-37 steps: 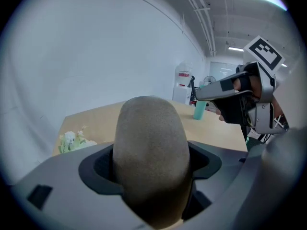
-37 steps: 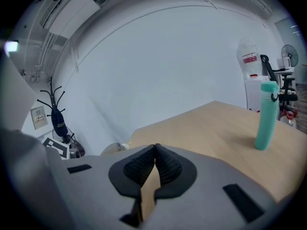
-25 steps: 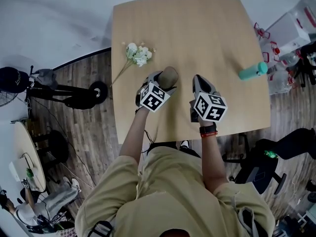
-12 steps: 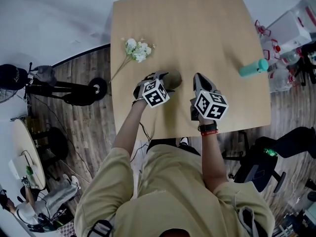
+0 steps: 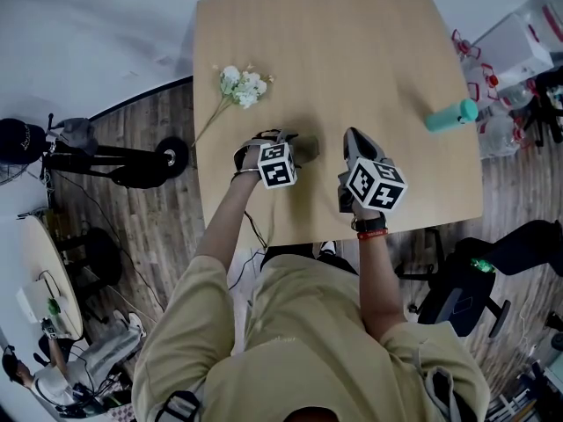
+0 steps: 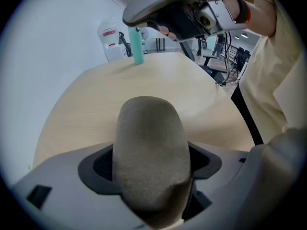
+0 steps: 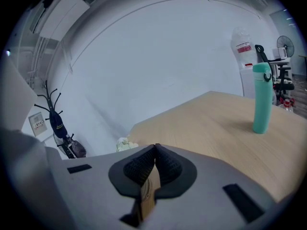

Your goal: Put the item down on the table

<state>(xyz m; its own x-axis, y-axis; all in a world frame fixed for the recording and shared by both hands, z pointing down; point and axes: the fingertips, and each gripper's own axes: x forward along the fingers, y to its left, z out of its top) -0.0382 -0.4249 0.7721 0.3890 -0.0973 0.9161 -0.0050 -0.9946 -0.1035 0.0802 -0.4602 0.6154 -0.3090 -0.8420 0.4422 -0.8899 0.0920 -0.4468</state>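
Observation:
A grey-brown, rounded, stone-like item (image 6: 149,152) fills the space between my left gripper's (image 6: 152,164) jaws, which are shut on it. From the head view the item (image 5: 306,149) sits low over the near middle of the wooden table (image 5: 352,51), just right of the left gripper (image 5: 293,151); whether it touches the wood I cannot tell. My right gripper (image 5: 354,141) hovers a little to the right, also seen in the left gripper view (image 6: 163,13). Its pads (image 7: 165,166) are pressed together with nothing between them.
A teal bottle (image 5: 452,117) (image 6: 137,44) (image 7: 261,98) stands near the table's right edge. A sprig of white flowers (image 5: 242,86) (image 7: 125,144) lies at the left edge. Beyond the table are a large water jug (image 7: 242,47), chairs and floor clutter.
My left gripper has turned and sunk toward the table, so the item shows less of its top and lies lower. The right gripper has hardly moved.

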